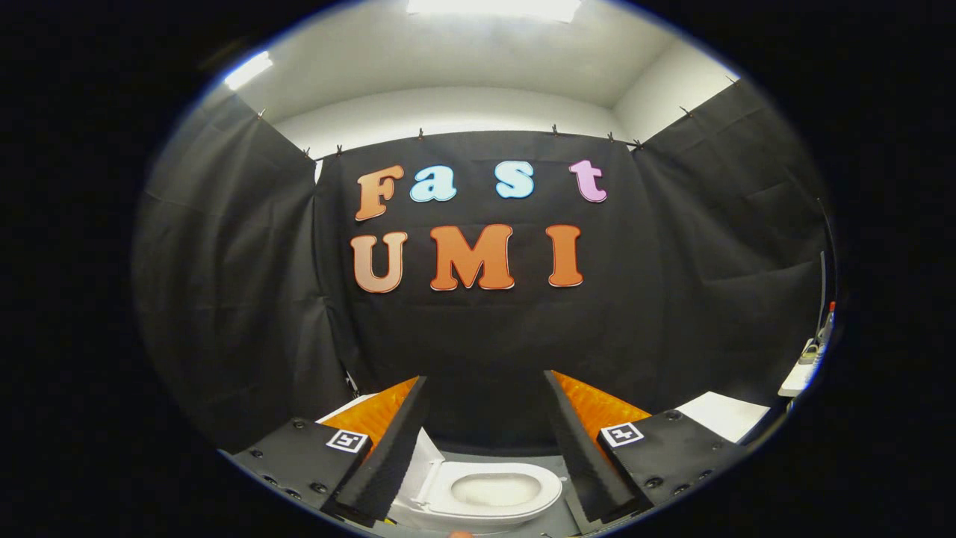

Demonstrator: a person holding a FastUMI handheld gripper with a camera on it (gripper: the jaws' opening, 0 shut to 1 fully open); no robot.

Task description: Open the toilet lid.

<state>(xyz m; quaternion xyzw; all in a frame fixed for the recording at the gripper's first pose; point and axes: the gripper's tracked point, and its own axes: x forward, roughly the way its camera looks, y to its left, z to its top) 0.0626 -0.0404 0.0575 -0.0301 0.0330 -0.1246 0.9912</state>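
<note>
Black cloth walls are seen beyond the wide, empty gripper [485, 448], the toilet [493, 493] sits low between its fingers, and its lid [422, 467] seems raised already, so little is left.

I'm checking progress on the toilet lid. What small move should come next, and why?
Probably just back away: the lid looks already raised beside the seat, the bowl shows, and the open gripper hangs well above the toilet, holding nothing.

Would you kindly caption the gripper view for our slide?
Open gripper held above a small white toilet, bowl visible between the fingers.
</note>
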